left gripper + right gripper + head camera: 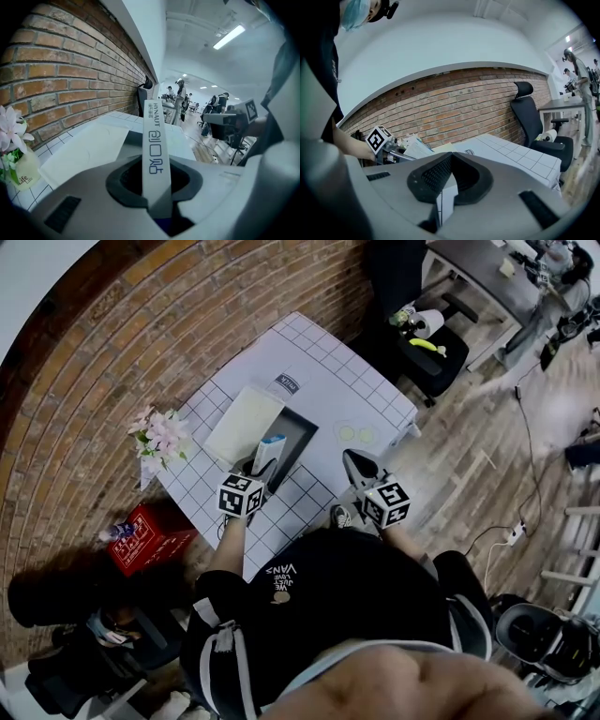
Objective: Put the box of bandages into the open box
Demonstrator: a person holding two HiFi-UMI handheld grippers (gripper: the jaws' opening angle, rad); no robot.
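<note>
Brick-walled room, gridded tabletop. Head view: left tool clamped on box of bandages, over open box mid-tabletop. Left gripper view: hold upright, lower straight inside, then release. Right gripper view: right tool closed, empty; hold clear.

The box of bandages is smooth white card with blue print. The left tongs and right tongs are matt grey plastic with dark ribbed pads. The open box looks like matt card. A white gridded cloth covers the counter. The far wall is rough red brick, and the floor is wood planks.
</note>
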